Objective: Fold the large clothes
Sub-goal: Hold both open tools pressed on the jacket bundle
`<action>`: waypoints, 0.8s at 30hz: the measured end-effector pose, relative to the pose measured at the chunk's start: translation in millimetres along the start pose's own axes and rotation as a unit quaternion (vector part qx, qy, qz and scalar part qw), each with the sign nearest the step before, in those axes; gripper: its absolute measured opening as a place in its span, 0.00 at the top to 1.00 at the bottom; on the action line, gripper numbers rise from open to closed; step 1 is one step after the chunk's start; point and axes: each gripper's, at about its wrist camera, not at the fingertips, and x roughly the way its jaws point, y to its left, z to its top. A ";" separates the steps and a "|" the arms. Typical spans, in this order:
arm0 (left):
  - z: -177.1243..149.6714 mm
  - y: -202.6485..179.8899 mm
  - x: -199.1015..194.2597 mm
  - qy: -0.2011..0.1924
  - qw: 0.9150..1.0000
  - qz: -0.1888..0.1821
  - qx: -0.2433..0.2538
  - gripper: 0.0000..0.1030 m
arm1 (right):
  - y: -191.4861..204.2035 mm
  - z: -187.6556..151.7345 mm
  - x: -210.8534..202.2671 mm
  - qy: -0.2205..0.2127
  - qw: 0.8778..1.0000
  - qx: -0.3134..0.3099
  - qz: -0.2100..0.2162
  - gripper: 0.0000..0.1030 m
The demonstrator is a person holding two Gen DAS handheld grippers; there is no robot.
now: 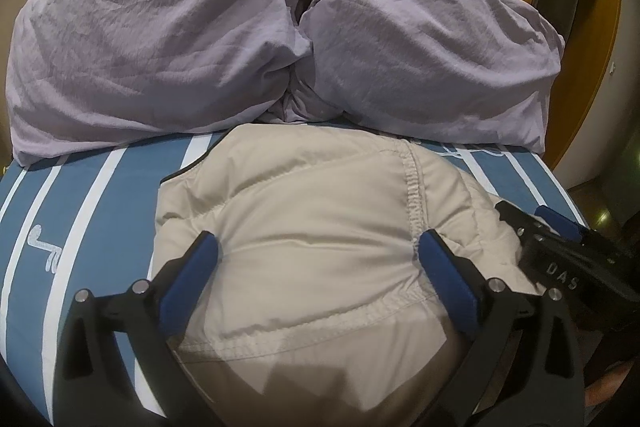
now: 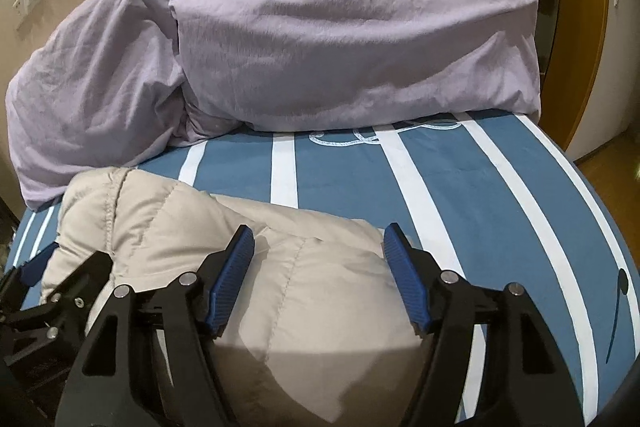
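You have a beige quilted jacket (image 1: 312,227) with matching beige stitching, lying on a blue bedsheet (image 2: 500,195) with white stripes and pale looped embroidery. Behind it sit 2 lilac pillows (image 1: 160,47), plain and creased. Your left gripper (image 1: 318,251) and right gripper (image 2: 318,243) are black with blue ribbed pads (image 2: 230,283). The wall is tan, the door frame (image 2: 600,27) orange-brown.

Bed (image 1: 100,195) covered with a blue sheet with white stripes, a beige quilted jacket (image 1: 304,227) lay folded on its near part, two lilac pillows (image 1: 160,39) rested side by side at the far end, touching each other.
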 end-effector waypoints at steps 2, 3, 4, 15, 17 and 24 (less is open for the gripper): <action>-0.4 -0.3 -0.1 -0.001 1.000 0.000 0.001 0.03 | -0.5 -2.1 1.7 -0.001 1.000 0.002 -0.001 0.33; -0.5 -0.7 -0.1 -0.002 1.000 0.000 0.002 0.03 | -0.9 -2.7 2.4 -0.002 1.000 0.003 -0.001 0.33; -0.5 -0.8 -0.1 -0.002 1.000 0.001 0.002 0.03 | -1.2 -3.3 3.2 -0.002 1.000 0.004 -0.001 0.32; -0.2 -2.1 0.3 -0.002 1.000 0.003 0.005 0.02 | -4.7 -7.8 8.9 -0.001 1.000 0.012 0.002 0.30; -0.1 -2.1 0.9 -0.001 1.000 0.004 0.006 0.02 | -4.8 -8.2 9.4 -0.001 1.000 0.014 0.002 0.30; 0.1 -2.0 1.5 -0.002 1.000 0.004 0.007 0.02 | -5.6 -9.0 11.0 -0.001 1.000 0.019 0.003 0.30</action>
